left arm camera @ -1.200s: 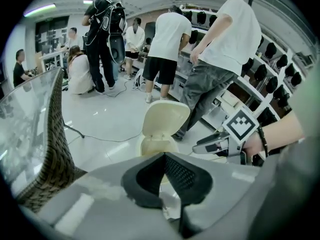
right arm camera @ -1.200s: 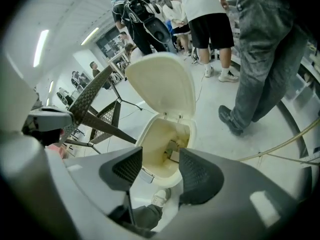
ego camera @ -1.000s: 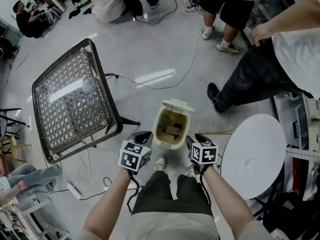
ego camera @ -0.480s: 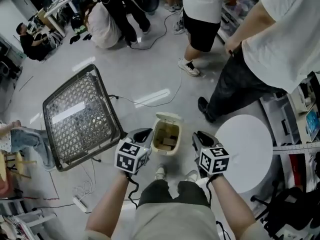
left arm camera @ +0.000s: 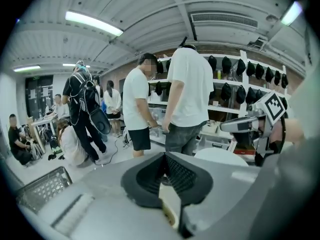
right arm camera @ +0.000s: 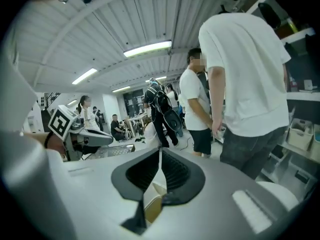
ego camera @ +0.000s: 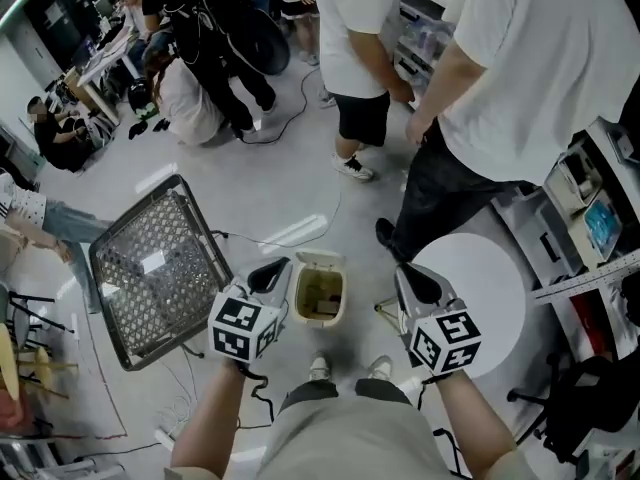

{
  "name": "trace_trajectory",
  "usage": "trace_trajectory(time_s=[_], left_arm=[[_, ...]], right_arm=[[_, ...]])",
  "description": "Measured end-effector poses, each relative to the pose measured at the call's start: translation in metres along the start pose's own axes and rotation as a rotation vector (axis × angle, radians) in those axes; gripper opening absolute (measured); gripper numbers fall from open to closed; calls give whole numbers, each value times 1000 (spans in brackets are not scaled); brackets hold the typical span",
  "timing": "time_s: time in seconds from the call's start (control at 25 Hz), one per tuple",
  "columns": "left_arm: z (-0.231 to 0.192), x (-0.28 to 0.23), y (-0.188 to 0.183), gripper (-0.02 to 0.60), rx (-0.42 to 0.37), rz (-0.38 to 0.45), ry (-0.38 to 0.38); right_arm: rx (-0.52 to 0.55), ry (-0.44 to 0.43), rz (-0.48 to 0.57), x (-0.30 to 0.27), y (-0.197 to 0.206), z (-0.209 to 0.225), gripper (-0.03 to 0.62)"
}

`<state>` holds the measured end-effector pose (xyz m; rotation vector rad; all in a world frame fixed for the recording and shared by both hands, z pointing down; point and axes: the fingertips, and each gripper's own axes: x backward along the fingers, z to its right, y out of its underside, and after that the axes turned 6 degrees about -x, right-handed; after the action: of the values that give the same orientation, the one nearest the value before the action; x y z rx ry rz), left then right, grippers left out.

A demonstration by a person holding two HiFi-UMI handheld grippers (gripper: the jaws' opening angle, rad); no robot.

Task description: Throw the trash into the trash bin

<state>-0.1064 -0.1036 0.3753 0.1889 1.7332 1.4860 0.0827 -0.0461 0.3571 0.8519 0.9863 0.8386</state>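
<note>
Your left tongs [left arm camera: 164, 156] are together with nothing between them. Your right tongs [right arm camera: 160, 151] have just been closing and now meet too, empty. From the head view, both are up off the floor [ego camera: 270, 193], one on each side of the trash bin [ego camera: 344, 293]. The bin stands on the floor just ahead of your shoes [ego camera: 320, 368], lid flipped back on its far side. Trash [ego camera: 322, 306] lies inside it, brownish, can't tell what. The round white surface [ego camera: 485, 288] is just beyond your right tongs. A wire mesh basket [ego camera: 160, 268] sits tilted on the floor, left of the bin. A person in a white shirt [ego camera: 530, 78] stands by the surface's far side.
</note>
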Motion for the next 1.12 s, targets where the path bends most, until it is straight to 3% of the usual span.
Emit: trace_trajectory(time_s=[0.36,0.52,0.72,1.12], left_arm=[[51,28,-82,3,-188,109,55],[71,33,-115,2,-221,184,82],[94,32,-136,3,-252,220,100],[123,22,-146,2,-310,233,162]], right_arm=[[61,29,203,86,-80,-10,5],[98,52,264,116,-102,-7,5],[106,89,281,140,-105,15,5],[94,213,294,175,-101,48,5]])
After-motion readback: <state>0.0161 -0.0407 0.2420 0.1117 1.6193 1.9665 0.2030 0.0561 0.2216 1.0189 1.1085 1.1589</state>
